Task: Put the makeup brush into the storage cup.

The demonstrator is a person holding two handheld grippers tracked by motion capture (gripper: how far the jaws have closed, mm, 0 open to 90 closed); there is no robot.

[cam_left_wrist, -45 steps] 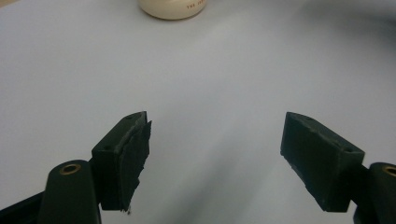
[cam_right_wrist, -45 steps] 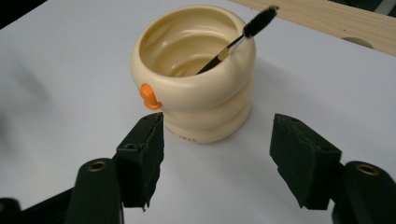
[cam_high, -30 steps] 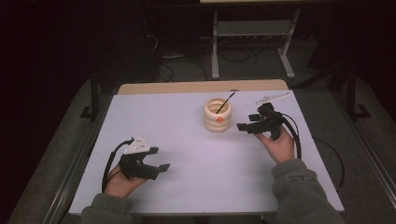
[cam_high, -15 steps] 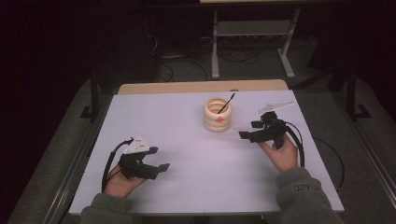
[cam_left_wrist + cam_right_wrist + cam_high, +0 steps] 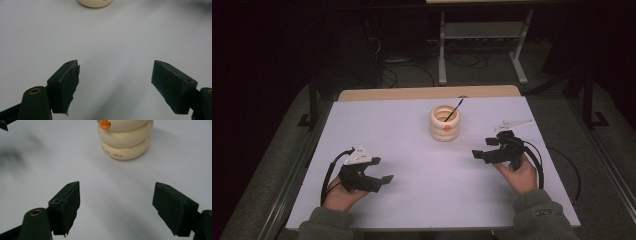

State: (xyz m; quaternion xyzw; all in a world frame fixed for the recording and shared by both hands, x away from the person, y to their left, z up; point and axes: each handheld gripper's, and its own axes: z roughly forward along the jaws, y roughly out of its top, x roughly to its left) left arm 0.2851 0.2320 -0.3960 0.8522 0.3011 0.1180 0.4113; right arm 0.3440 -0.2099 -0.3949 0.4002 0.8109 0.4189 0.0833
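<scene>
A cream ribbed pot (image 5: 445, 122) with an orange dot on its side stands at the far middle of the white table (image 5: 412, 150). A thin dark stick (image 5: 453, 110) leans out of it. My right gripper (image 5: 482, 148) lies right of the pot and nearer the person, pointing left. Its jaws have just been opening, and nothing is between them. In the right gripper view the pot (image 5: 125, 142) stands ahead of the open gripper (image 5: 116, 200). My left gripper (image 5: 382, 170) rests at the near left, open and empty (image 5: 115, 80), with the pot's base (image 5: 95, 2) far ahead.
A wooden edge (image 5: 427, 93) borders the table's far side. Beyond it on the dark floor are a metal stand (image 5: 482, 45) and cables. Black cables trail from both grippers over the near part of the table.
The right hand has drawn back from the pot towards the table's near edge, slightly rightwards and lower. The left hand has kept still.
</scene>
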